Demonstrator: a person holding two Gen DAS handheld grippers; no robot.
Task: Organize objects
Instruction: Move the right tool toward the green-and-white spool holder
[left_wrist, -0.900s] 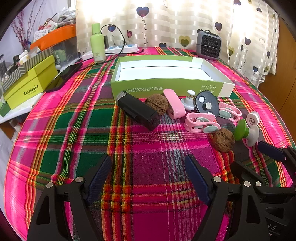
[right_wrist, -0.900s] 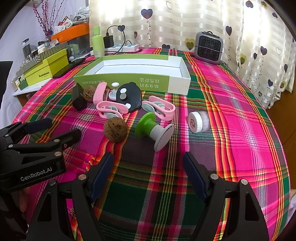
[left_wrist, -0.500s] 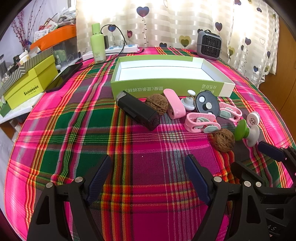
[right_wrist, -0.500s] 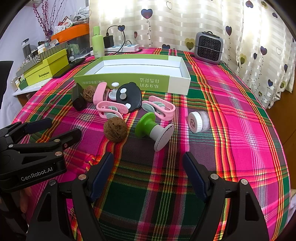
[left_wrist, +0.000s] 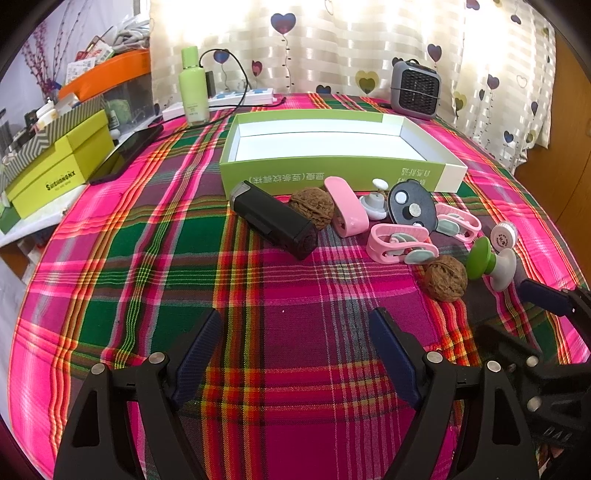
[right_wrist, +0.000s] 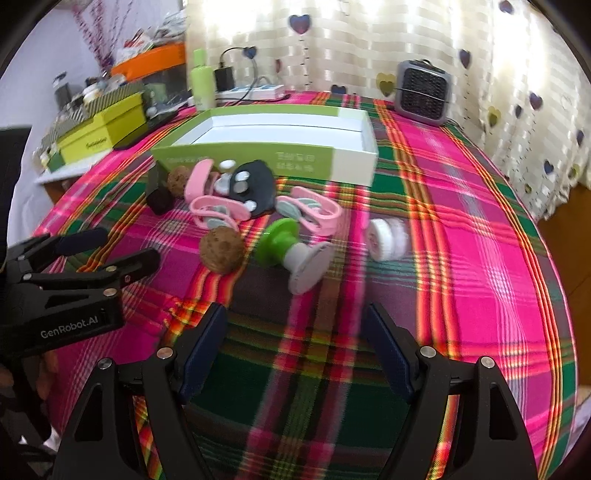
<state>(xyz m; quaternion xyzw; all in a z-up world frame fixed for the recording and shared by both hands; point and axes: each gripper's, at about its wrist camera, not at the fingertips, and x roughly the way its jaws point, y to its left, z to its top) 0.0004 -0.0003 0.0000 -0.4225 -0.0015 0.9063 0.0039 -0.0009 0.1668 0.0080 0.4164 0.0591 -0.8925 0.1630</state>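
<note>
An open green and white box (left_wrist: 332, 147) (right_wrist: 280, 136) stands on the plaid table. In front of it lie a black rectangular device (left_wrist: 273, 218), two walnuts (left_wrist: 312, 206) (left_wrist: 445, 277), a pink case (left_wrist: 345, 210), a black oval piece (left_wrist: 410, 206), two pink clips (left_wrist: 400, 245) (right_wrist: 314, 212), a green and white knob (right_wrist: 291, 245) and a small white jar (right_wrist: 386, 238). My left gripper (left_wrist: 295, 350) is open and empty, short of the black device. My right gripper (right_wrist: 293, 354) is open and empty, just short of the green knob.
A grey mini heater (left_wrist: 415, 88) stands at the back right. A green bottle (left_wrist: 192, 92), a power strip (left_wrist: 240, 98) and a phone (left_wrist: 127, 153) lie at the back left. Yellow-green boxes (left_wrist: 59, 166) sit past the table's left edge.
The right gripper has started moving; its view is blurred and the objects have shifted in it. The left gripper has not moved.
</note>
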